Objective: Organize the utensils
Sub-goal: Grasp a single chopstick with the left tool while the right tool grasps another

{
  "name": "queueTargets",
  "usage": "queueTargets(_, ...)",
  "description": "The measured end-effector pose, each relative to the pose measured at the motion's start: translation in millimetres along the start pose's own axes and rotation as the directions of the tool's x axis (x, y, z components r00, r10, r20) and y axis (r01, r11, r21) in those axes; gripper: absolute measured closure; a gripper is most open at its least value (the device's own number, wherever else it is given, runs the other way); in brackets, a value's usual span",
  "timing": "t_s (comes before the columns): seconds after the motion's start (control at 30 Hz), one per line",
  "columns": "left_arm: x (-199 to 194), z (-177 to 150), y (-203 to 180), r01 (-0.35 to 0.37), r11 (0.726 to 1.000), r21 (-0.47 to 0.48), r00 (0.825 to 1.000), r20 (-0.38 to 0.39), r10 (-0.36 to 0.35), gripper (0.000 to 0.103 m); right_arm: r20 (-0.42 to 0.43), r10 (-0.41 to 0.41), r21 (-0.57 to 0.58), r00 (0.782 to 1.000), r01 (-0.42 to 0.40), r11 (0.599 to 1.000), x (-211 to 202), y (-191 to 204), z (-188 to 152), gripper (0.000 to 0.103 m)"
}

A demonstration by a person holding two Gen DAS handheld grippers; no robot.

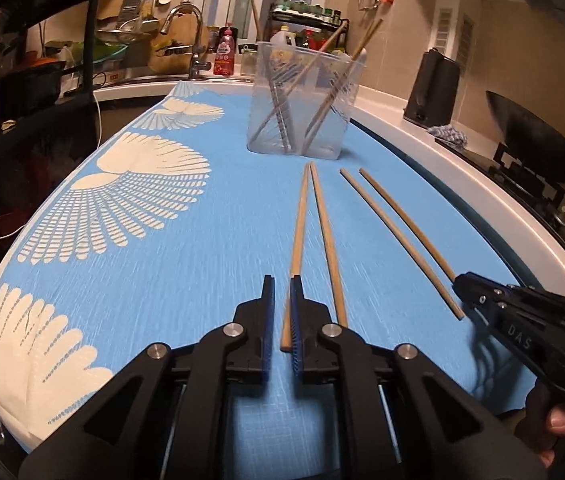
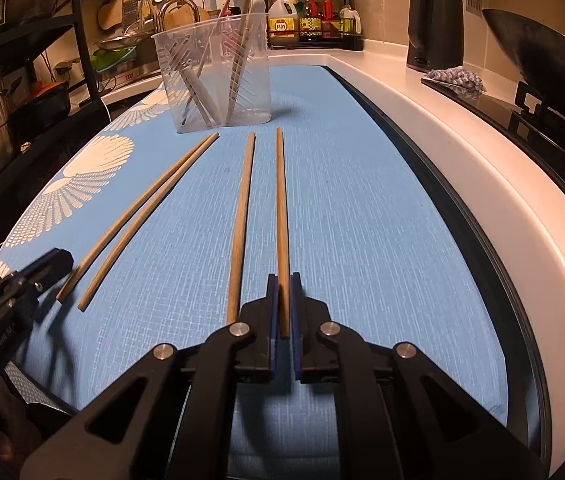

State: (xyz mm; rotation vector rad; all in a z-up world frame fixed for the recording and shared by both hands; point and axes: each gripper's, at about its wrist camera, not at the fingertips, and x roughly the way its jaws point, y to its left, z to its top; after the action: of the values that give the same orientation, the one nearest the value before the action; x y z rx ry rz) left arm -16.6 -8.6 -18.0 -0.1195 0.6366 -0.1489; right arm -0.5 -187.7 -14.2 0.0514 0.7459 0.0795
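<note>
Utensils are only partly sorted, I judge: on the blue cloth with white fan prints (image 1: 202,280), the clear plastic holder (image 1: 302,108) at the far end already keeps a few sticks and a white spoon (hard to count), while four wooden chopsticks (image 2: 242,216) lie loose nearer. The left gripper (image 1: 281,312) straddles the leftmost chopstick (image 1: 296,256), jaws narrowly apart, not yet clamped. The right gripper (image 2: 283,308) looks pinched on the rightmost chopstick (image 2: 281,208), which is not yet lifted.

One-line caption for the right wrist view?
Right tongs straddle one of four chopsticks lying before the clear utensil holder.
</note>
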Motion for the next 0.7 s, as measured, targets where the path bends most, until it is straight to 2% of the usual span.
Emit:
queueTargets(0.13, 7.4, -5.4, -3.2, 0.006, 1.0, 0.021, 0.999, -0.037, -0.006, 0.095, 0.002, -0.001, -0.01, 1.0, 0.001, 1.0, -0.8, 2.5, -3.7, 0.094)
queueTargets(0.4, 3.7, -10.7, -6.6, -0.009, 0.999, 0.05, 1.0, -0.022, 0.01, 0.095, 0.01, -0.002, -0.035, 1.0, 0.002, 0.999, -1.2, 7.2, -4.7, 0.094)
queueTargets(0.5, 4.1, -10.4, -8.3, -0.016, 0.998, 0.067, 1.0, -0.02, 0.018, 0.096, 0.015, -0.007, -0.057, 1.0, 0.008, 0.998, -0.6, 10.2, -4.5, 0.098)
queueTargets(0.7, 1.5, -9.5, 2.6, -0.089, 0.996, 0.029, 0.996, 0.001, 0.089, 0.096, 0.02, -0.03, -0.028, 0.999, 0.03, 0.999, 0.0, 4.3, -3.5, 0.098)
